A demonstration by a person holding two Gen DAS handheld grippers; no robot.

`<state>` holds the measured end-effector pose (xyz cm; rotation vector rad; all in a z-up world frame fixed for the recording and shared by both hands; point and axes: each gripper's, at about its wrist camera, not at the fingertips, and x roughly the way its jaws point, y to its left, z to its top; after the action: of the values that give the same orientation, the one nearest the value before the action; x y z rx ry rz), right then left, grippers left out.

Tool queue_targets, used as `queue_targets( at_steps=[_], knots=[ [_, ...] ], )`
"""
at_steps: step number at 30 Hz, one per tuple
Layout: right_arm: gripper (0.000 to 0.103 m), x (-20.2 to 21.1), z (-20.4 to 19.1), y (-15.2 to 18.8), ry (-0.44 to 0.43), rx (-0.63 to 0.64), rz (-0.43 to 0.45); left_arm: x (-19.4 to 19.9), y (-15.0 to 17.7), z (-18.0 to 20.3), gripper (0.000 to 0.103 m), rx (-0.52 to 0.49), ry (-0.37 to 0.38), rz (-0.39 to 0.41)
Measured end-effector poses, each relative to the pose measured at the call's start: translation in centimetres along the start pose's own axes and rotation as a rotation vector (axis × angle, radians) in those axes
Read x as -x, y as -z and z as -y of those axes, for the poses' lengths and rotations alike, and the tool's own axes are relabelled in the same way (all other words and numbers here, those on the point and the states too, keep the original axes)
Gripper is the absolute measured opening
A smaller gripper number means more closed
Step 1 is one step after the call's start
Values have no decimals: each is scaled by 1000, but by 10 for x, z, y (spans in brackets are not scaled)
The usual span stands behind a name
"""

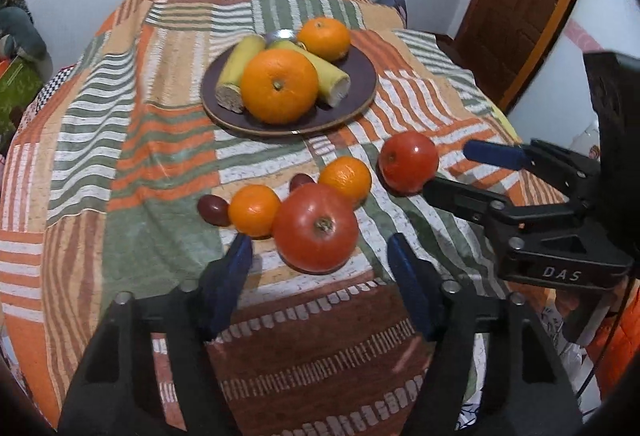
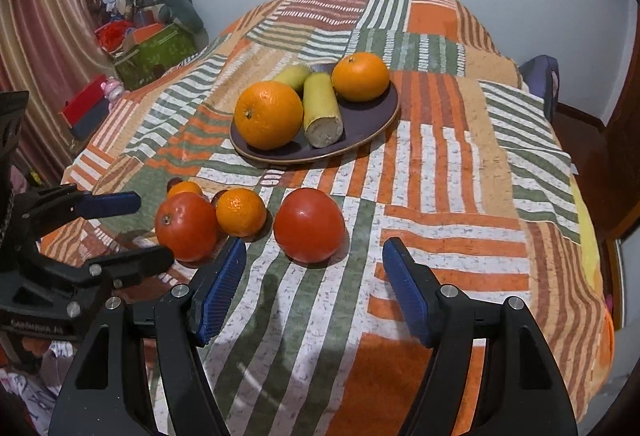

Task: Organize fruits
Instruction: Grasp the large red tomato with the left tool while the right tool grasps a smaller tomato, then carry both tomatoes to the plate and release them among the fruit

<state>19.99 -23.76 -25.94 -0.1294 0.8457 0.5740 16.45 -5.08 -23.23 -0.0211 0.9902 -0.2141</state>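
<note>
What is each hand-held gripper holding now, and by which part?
Nothing is held. The left hand-held gripper and the right hand-held gripper are both open, each with a red tomato ahead, untouched.

Plate (image 1: 356,103) sat mid-table on the cloth (image 1: 160,155), holding a large orange (image 1: 279,85) in front, two banana pieces (image 1: 240,69) behind it, and a smaller orange (image 1: 324,37) at back right. Nearer the camera on the cloth: a tomato (image 1: 316,228) with two mandarins (image 1: 254,209) and two grapes (image 1: 213,209) just behind it. A second tomato (image 1: 408,160) lay off to the right, apart.
</note>
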Motion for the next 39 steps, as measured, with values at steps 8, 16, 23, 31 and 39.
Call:
queue_targets(
  at_steps=[8, 16, 23, 31, 39],
  knots=[
    [66, -20, -4, -3, -11, 49, -31, -16, -4, -6, 54, 28, 22, -27],
    [44, -32, -5, -3, -8, 67, -50, -18, -7, -6, 49, 27, 19, -20],
    [42, -27, 1, -3, -29, 38, -50, -14, -8, -9, 48, 29, 31, -24],
    [42, -17, 0, -9, -20, 29, -26, 8, -16, -15, 48, 25, 8, 31],
    [42, -2, -3, -25, 4, 53, 20, 28, -35, -30, 48, 27, -27, 93]
  ],
)
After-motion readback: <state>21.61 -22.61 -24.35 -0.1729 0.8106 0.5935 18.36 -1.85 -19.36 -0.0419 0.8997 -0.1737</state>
